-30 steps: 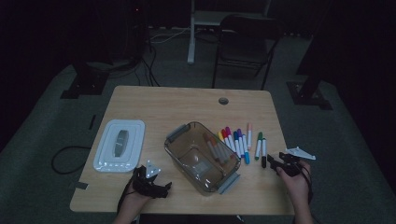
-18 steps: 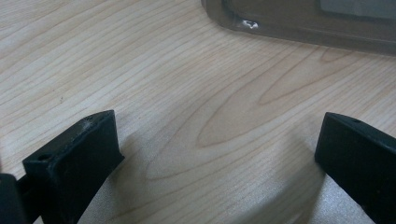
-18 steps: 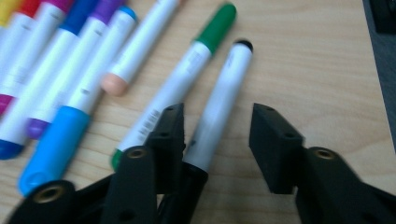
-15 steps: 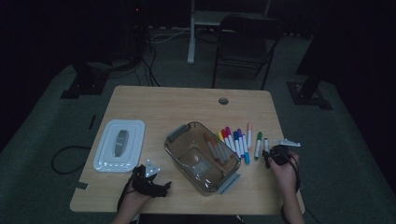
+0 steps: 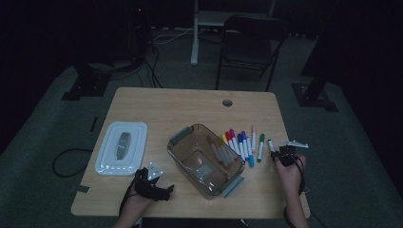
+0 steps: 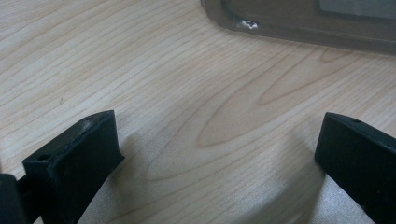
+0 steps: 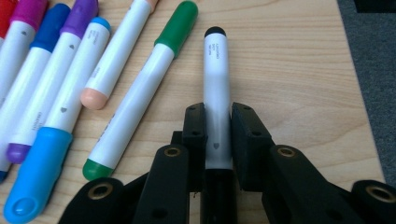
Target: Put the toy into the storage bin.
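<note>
Now R gripper (image 7: pixel 217 135) jaws have just been closing and are clamped on the black marker (image 7: pixel 216 88), pads on both sides of its white barrel, cap end pointing away from the hand. Marker lies flat on the worktop (image 5: pixel 190 107) at the right end of the marker row, just beside the green marker (image 7: pixel 140 88); not lifted yet. Means the pick is secured; judged next step is lift and carry to the bin (image 5: pixel 205 159), which already holds a few markers. L gripper (image 6: pixel 219 154) jaws wide, nothing between them, only bare wood; it sits near the front edge, between the lid (image 5: pixel 121 147) and the bin. Vs. a second ago: R hand was farther right near the worktop's edge, jaws apart and off the marker; it has since come in toward the row and onto the black one. L hand unchanged. Rest of the row, bin, lid: same places. Risk: grip sits near the marker's tail end, so it may tilt on lift.
</note>
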